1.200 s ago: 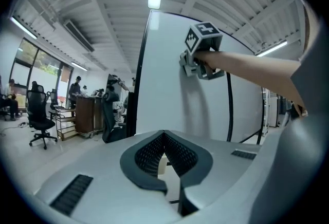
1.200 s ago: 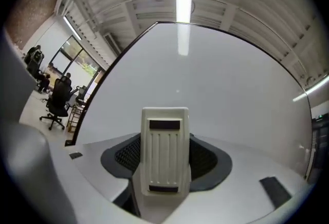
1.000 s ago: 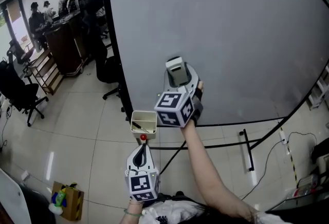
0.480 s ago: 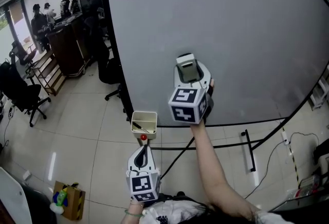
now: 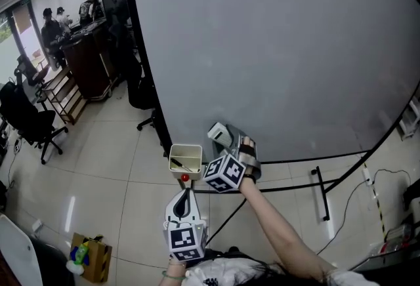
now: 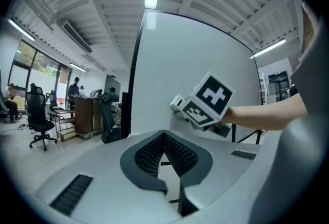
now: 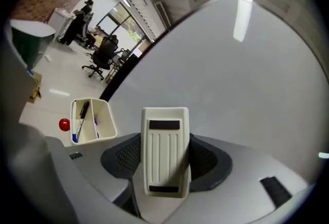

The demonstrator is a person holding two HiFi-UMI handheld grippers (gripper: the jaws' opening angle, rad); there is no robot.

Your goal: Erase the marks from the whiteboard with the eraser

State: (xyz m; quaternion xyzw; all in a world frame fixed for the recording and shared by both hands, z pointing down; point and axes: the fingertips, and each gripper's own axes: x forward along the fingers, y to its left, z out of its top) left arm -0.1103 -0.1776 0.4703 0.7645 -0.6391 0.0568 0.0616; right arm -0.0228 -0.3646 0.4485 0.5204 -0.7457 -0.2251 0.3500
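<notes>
The whiteboard (image 5: 282, 48) fills the upper right of the head view, and I see no marks on it. My right gripper (image 5: 222, 140) is low by the board's bottom left corner, shut on the cream eraser (image 7: 164, 151), which also shows as the eraser (image 5: 218, 134) in the head view. The eraser stands off the board. My left gripper (image 5: 183, 203) hangs lower, near my body, jaws shut with nothing between them (image 6: 164, 153). From the left gripper view the right gripper's marker cube (image 6: 208, 99) is in front of the whiteboard (image 6: 169, 63).
A cream marker holder (image 5: 184, 157) with pens is fixed at the board's lower left edge, a red knob (image 5: 184, 178) below it. The board's black stand legs (image 5: 321, 193) run over the tiled floor. Office chairs (image 5: 29, 121) and people at a counter are far left.
My right gripper with the eraser has come down and to the left from the middle of the board's lower part to its bottom left corner. The left gripper has stayed put.
</notes>
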